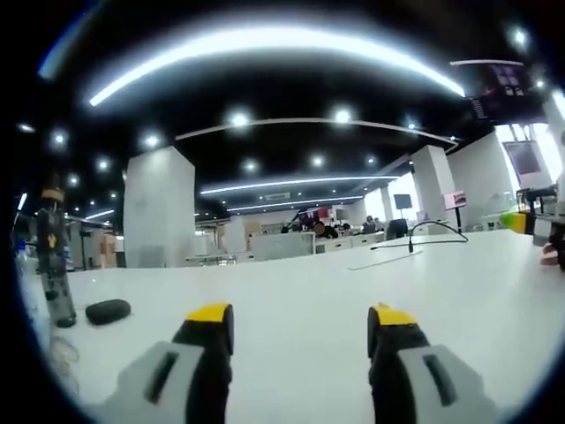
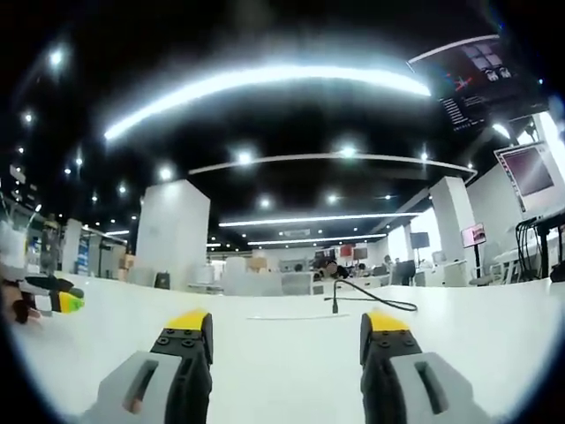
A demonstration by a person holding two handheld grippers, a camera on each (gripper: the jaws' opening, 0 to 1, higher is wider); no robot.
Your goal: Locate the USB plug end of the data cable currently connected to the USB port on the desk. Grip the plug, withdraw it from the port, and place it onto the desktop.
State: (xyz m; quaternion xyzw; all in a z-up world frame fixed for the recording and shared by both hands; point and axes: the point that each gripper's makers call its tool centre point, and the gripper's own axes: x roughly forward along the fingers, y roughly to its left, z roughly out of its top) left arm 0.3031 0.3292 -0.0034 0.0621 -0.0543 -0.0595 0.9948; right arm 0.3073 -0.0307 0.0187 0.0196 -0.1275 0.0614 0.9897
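Observation:
A black data cable (image 1: 439, 232) rises from the white desk (image 1: 291, 283) at its far side. Its plug end (image 1: 410, 245) stands upright in the desktop. In the right gripper view the same plug (image 2: 335, 306) stands straight ahead, and the cable (image 2: 380, 301) loops off to the right. My left gripper (image 1: 300, 316) is open and holds nothing, well short of the plug. My right gripper (image 2: 284, 322) is also open and holds nothing, and it shows at the right edge of the left gripper view (image 1: 528, 223). The left gripper (image 2: 51, 296) enters the right gripper view from the left.
A black oval object (image 1: 108, 311) lies on the desk at the left, beside a dark bottle (image 1: 53, 256). A thin pale strip (image 1: 384, 259) lies on the desktop near the plug. Beyond the desk are white pillars (image 1: 159, 208), other desks and monitors.

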